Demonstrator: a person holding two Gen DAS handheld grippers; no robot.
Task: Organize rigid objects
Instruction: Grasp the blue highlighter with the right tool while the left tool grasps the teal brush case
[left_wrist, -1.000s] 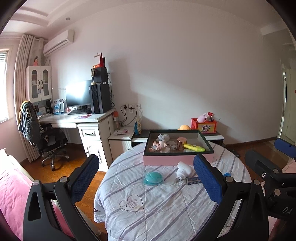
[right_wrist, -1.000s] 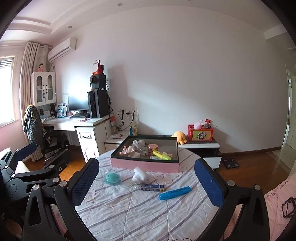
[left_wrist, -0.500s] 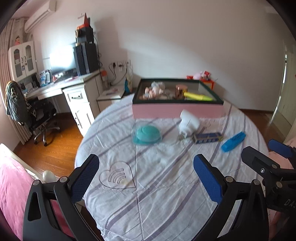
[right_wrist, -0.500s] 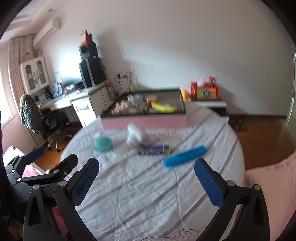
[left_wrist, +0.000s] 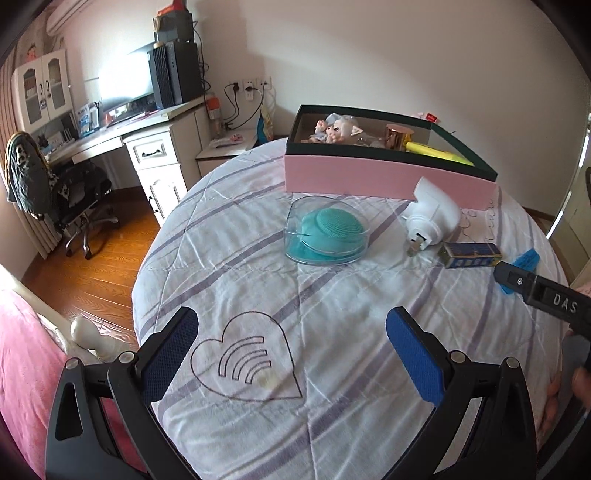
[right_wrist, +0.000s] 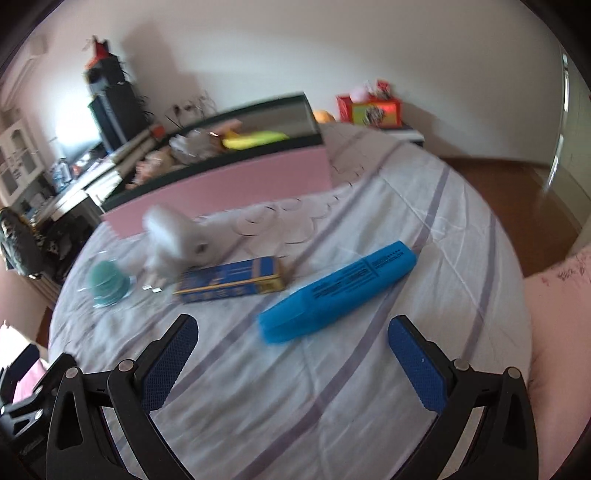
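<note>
Now the right gripper (right_wrist: 291, 363) closes in on the blue marker (right_wrist: 338, 291), w/ fingers spread wide, holding nothing. Marker lies flat on the worktop (right_wrist: 369, 387), just ahead of the fingers, slanted betw. them. Next, I'd say: drop lower, straddle it, squeeze, carry to the pink box (right_wrist: 221, 181). Left gripper (left_wrist: 291, 363) hangs released, empty, well short of the teal pad (left_wrist: 327, 230).

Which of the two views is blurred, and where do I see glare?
The right wrist view has motion blur: the white plug and pink box smear, while the blue highlighter stays readable. The left wrist view is sharp, with bright glare on the monitor. Both views bend straight edges, as fisheye lenses do.
</note>
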